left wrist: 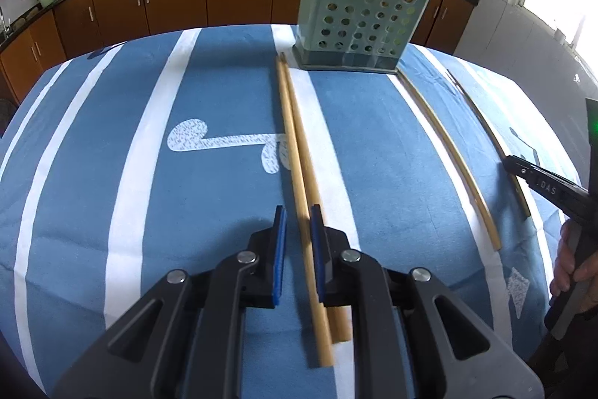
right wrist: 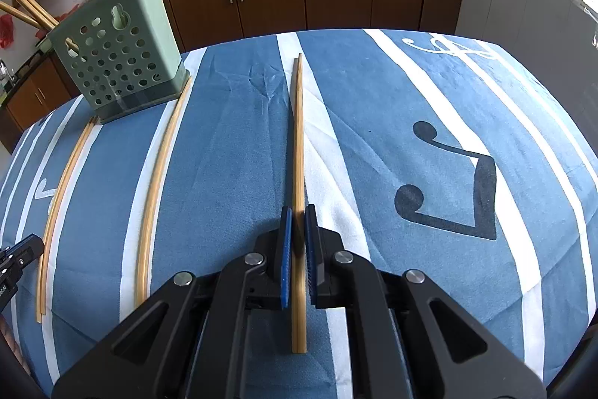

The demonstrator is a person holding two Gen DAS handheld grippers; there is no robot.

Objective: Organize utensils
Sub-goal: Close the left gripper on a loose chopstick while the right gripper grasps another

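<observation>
On a table (left wrist: 93,144) draped in blue-and-white striped cloth, the left gripper (left wrist: 298,212) stands narrowed around a pair of chopsticks (left wrist: 295,152), whether it pinches them unclear. The right gripper (right wrist: 298,212) is clamped on 1 chopstick (right wrist: 298,137). Another chopstick (left wrist: 444,144) lies between them. A green perforated holder (left wrist: 364,21), chopsticks inside, stands at the far edge.
</observation>
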